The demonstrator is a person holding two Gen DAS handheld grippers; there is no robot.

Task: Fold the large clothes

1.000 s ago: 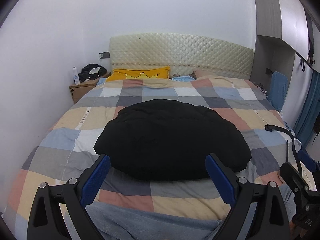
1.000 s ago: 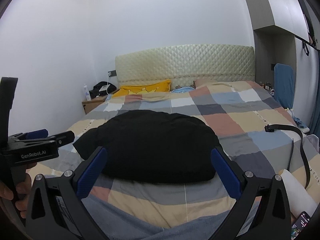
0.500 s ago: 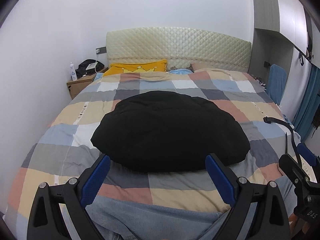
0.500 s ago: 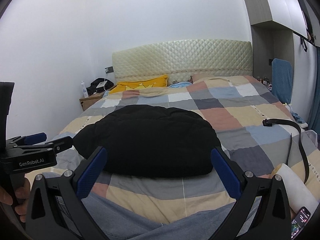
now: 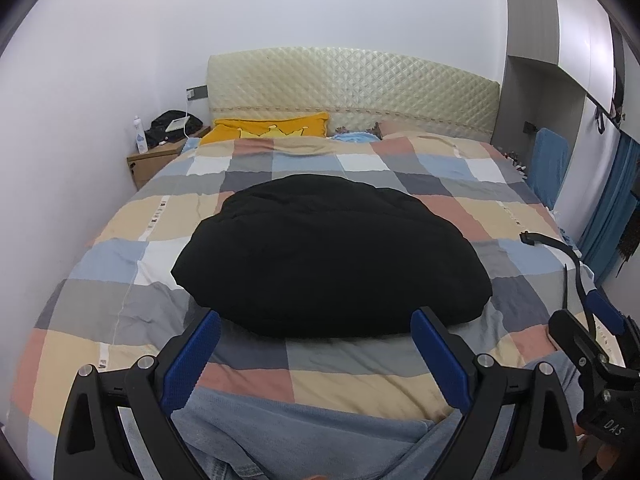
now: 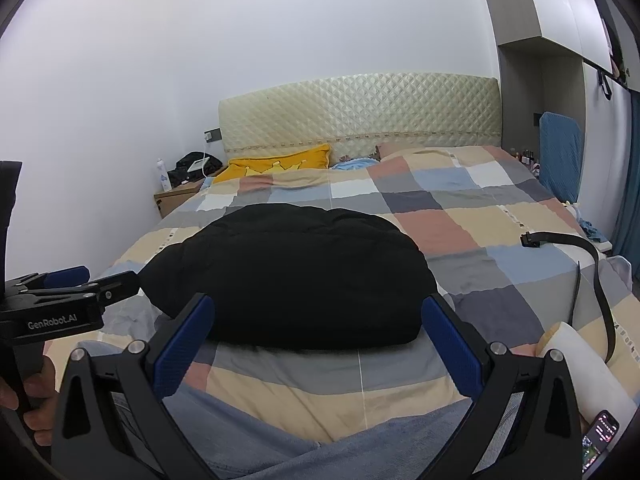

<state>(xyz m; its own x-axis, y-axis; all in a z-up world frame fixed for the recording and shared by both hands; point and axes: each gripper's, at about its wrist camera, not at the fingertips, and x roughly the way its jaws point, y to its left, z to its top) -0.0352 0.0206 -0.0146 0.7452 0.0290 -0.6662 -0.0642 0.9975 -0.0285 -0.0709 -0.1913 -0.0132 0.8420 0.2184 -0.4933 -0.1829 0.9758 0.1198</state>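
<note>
The left claw [image 5: 316,344] stands released, its blue-padded fingers [image 5: 192,354] spread wide with nothing between them; the right claw [image 6: 316,332] is released likewise, its fingers [image 6: 448,338] equally far apart and empty. Ahead of both claws, beyond their fingertips and not touching them, lies the black garment [image 5: 332,252], a puffy dark bundle gathered into a rounded heap on the checked bedspread [image 5: 120,256]; seen from the left claw it sits straight ahead and centred between the fingers; seen from the right claw it sits ahead and slightly to the left. Just beneath and behind both claws a grey-blue cloth [image 5: 300,436] covers the near edge of the bed. To the right of the right claw a black strap [image 6: 576,256] curls across the bedspread, well apart from the garment; nearer, by the right finger, lie a white roll [image 6: 580,364] and a phone [image 6: 600,436] with a lit screen. Far ahead of the claws a yellow pillow [image 5: 272,132] rests against the quilted headboard [image 5: 352,84]; a wooden nightstand [image 5: 156,162] stands to the far left. In the right wrist view the left claw's body shows at the left edge, held by a hand [image 6: 36,400].
</note>
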